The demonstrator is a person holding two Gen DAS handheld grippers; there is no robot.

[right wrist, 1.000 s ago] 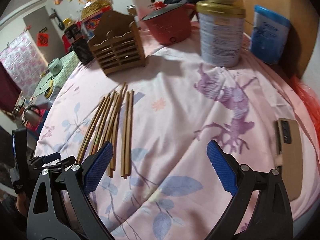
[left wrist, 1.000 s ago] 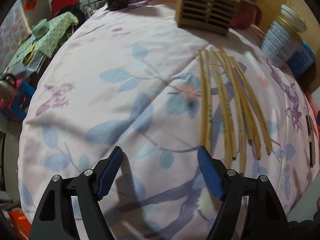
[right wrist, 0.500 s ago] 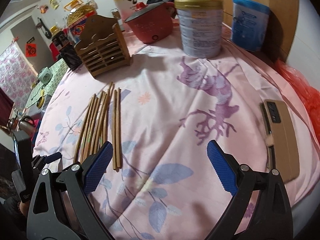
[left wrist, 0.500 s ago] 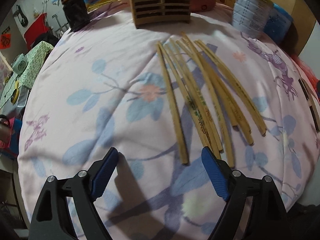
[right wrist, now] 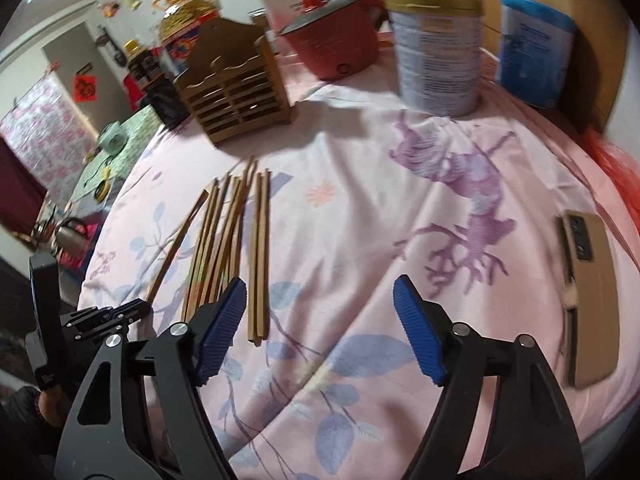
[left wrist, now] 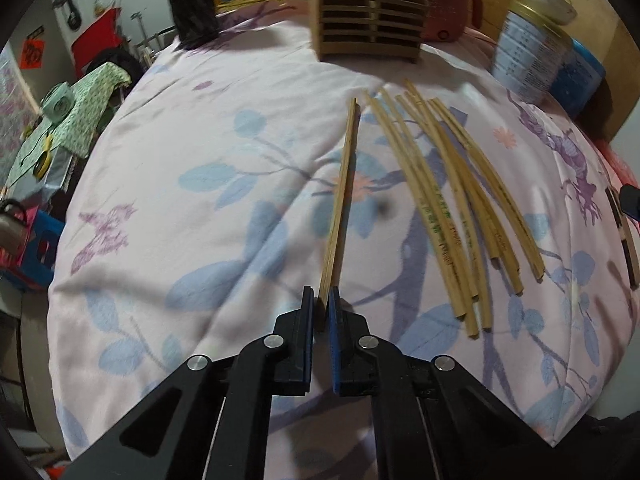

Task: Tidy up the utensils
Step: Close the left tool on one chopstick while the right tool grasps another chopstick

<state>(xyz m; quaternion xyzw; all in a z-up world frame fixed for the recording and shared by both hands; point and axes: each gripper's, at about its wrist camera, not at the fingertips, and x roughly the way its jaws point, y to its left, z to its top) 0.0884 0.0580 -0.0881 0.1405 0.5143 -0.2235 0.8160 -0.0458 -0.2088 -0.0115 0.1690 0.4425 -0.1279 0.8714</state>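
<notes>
Here the left gripper [left wrist: 323, 304] is closed on the near end of one chopstick [left wrist: 341, 200]; its jaws have just been closing, and the stick now sits between the blue pads. The chopstick points straight away from the gripper, its long axis running toward the wooden holder [left wrist: 370, 8] at the far side of the table. Its far tip seems to rest on the flowered cloth [left wrist: 200, 140], though I cannot tell this surely. The other chopsticks [left wrist: 452, 208] lie just beside it on the right, in a loose fan, their near ends toward the person.

The right gripper [right wrist: 320, 320] hangs over the cloth with its jaws apart and nothing between them; they have just been closing a little. Its left finger is just beside the nearest pair of sticks [right wrist: 258, 252].

I judge that the left hand is the one to carry this stick, and because the holder lies along the stick's own line, the move is mostly forward and up
</notes>
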